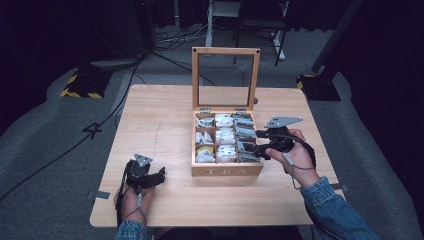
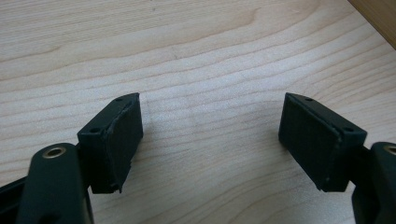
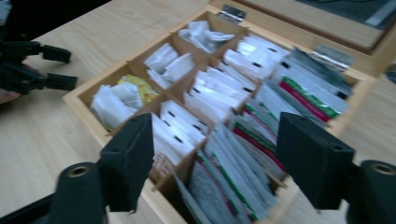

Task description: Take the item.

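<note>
A wooden tea box (image 1: pixel 227 170) marked TEA stands open at the table's middle, its windowed lid (image 1: pixel 225 50) upright behind it. Its compartments hold white sachets (image 1: pixel 225 136) and, in the right-hand column, flat packets with green and red stripes (image 3: pixel 252 140); one yellow bag (image 3: pixel 140 88) lies in a corner compartment. My right gripper (image 1: pixel 252 142) (image 3: pixel 215 149) hovers open over the box's right column, nothing between its jaws. My left gripper (image 1: pixel 161 174) (image 2: pixel 210 116) rests open low over bare table (image 2: pixel 187 56), left of the box's front corner.
The light wooden table (image 1: pixel 165 120) is bare to the left of and in front of the box. A corner of the box (image 2: pixel 378 18) shows beyond my left gripper. Cables and stand feet (image 1: pixel 82 82) lie on the grey floor beyond the table.
</note>
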The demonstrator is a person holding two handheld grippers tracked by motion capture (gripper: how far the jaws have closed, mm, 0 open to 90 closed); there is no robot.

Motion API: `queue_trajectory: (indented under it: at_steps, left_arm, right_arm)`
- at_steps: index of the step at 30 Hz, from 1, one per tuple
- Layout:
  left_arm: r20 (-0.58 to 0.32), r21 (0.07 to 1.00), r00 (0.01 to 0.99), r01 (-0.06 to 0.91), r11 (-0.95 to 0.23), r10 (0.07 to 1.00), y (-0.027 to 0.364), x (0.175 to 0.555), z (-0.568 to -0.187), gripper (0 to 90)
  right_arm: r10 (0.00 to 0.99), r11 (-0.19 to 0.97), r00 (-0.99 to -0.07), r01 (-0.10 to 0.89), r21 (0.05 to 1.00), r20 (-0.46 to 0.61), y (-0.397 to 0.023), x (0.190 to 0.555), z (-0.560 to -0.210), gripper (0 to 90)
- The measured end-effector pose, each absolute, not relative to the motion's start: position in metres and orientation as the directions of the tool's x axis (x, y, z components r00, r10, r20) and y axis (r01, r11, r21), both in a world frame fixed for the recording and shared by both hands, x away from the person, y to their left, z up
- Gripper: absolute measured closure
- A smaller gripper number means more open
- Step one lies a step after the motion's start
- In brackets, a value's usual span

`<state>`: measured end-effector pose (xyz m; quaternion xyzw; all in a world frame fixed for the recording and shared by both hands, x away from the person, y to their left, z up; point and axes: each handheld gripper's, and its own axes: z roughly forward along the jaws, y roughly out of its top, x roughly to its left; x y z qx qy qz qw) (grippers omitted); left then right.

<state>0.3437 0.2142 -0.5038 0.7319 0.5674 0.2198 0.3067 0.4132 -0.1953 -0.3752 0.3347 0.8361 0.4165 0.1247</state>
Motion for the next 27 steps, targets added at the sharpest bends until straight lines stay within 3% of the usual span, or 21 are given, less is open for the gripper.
queue_trajectory:
  at_steps: [12, 16, 27]
  left_arm:
    - [-0.029, 0.699, 0.258, 0.696, -0.165, 0.966, 0.214, 0.344, -0.504, 22.3]
    - [-0.03, 0.699, 0.258, 0.696, -0.164, 0.966, 0.214, 0.344, -0.504, 22.2]
    - [-0.029, 0.699, 0.258, 0.696, -0.165, 0.966, 0.214, 0.344, -0.504, 22.2]
  right_arm:
    - [0.562, 0.485, -0.815, 0.466, 0.74, 0.145, -0.155, 0.416, -0.386, 51.0]
    - [0.534, 0.526, -0.832, 0.468, 0.71, 0.152, -0.146, 0.422, -0.393, 62.6]
    - [0.526, 0.582, -0.838, 0.477, 0.658, 0.142, -0.138, 0.428, -0.415, 68.5]
